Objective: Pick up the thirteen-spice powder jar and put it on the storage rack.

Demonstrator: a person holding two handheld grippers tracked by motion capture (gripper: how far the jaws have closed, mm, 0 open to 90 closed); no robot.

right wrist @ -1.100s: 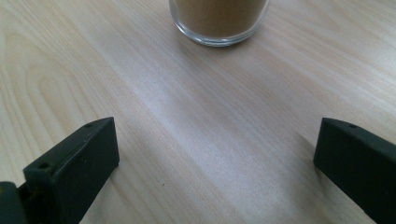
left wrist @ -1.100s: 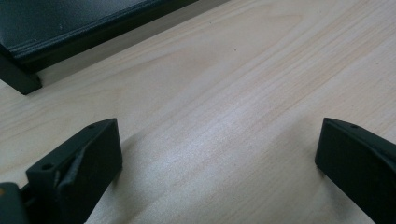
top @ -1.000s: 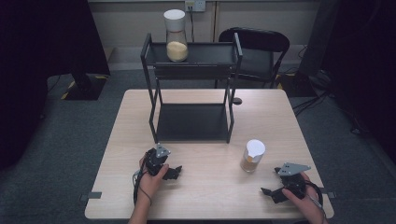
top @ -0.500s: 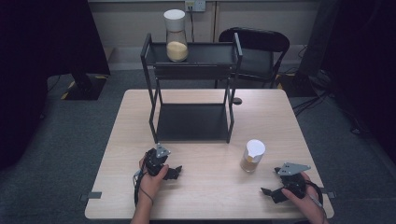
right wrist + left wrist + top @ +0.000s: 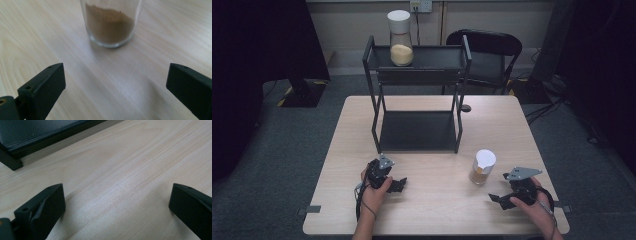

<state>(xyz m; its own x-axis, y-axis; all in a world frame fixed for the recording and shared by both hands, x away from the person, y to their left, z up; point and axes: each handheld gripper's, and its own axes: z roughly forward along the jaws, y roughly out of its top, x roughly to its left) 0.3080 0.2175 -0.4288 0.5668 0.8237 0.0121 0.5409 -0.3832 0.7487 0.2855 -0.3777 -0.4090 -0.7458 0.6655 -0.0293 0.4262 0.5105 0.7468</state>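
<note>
The table (image 5: 432,210) is topped in pale, smooth wood grain with a soft sheen. The jar (image 5: 111,22) is seen as clear, glossy glass, and the rack (image 5: 417,130) is finished in matt black metal.

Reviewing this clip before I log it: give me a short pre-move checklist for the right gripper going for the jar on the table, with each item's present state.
1. right gripper jaws open wide: ok.
2. Brown-powder jar upright, white lid on: ok.
3. Jar ahead of the right gripper, between the jaw lines: ok, slightly left of centre.
4. Jaws around the jar: not ok, it stands apart, farther ahead.
5. left gripper open and away from the jar: ok.
6. Black rack lower shelf free: ok; the top shelf holds a second jar.
</note>
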